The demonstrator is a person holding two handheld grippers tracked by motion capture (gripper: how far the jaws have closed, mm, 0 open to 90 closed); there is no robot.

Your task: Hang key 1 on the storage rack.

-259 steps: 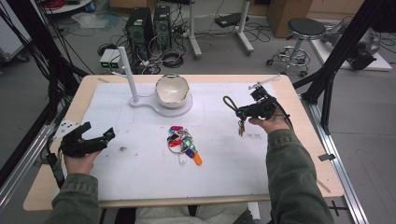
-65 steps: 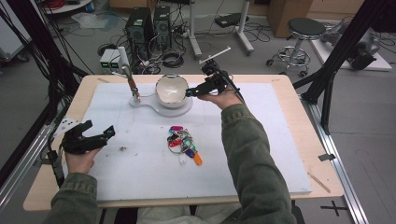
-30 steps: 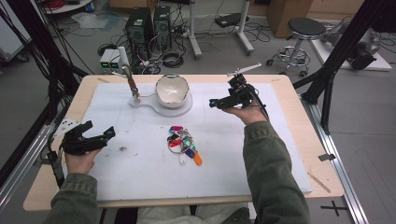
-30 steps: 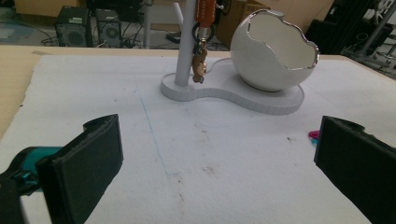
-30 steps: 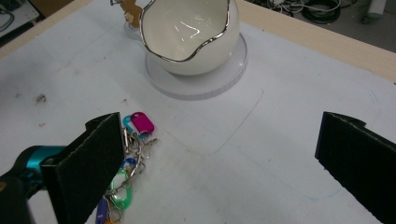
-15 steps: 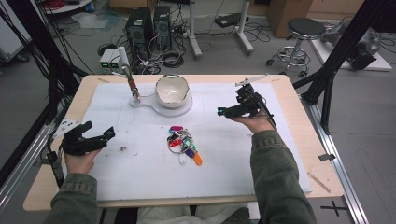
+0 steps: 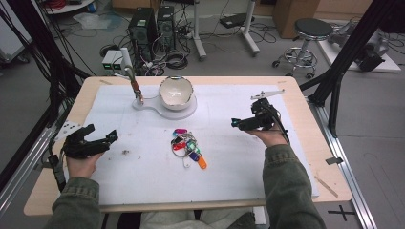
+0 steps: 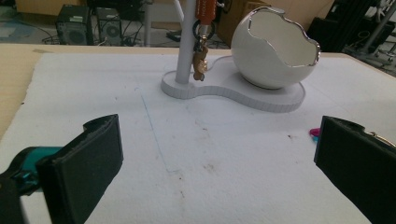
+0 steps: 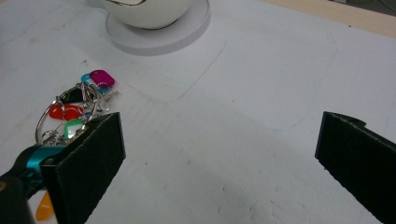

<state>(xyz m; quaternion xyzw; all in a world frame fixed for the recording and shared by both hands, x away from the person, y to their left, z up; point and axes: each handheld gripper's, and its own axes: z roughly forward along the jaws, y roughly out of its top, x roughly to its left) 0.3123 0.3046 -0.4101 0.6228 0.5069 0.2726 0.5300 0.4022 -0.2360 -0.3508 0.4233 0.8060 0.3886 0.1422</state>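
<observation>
We read the bunch of keys and coloured tags [image 7: 187,149] at frame centre of the high view as the thing to pick: light, loose, floppy, metal rings slippery, tags hard plastic, nothing fragile in it. It lies flat on the white mat [image 7: 143,167] over the worktop [image 7: 315,143], so we'd take it by the big ring or across the clustered tags, not by a single tag, since the rest will swing. Right gripper [image 7: 239,123] sits right of centre in the high view, fingers spread wide and holding nothing; in the right gripper view the bunch is at left of frame, just beyond and partly behind the left finger [image 9: 88,158], not between the two. Left gripper [image 7: 102,140] hangs at lower left of the high view, well apart from the bunch, fingers also spread and empty; in its own view a pink tag and ring edge peek out beside the right finger [image 8: 355,163]. The white eggshell bowl [image 7: 175,93] on its stand [image 7: 143,104] is upper centre; that one looks fragile, with a key fob [image 8: 201,60] hanging on its post.
</observation>
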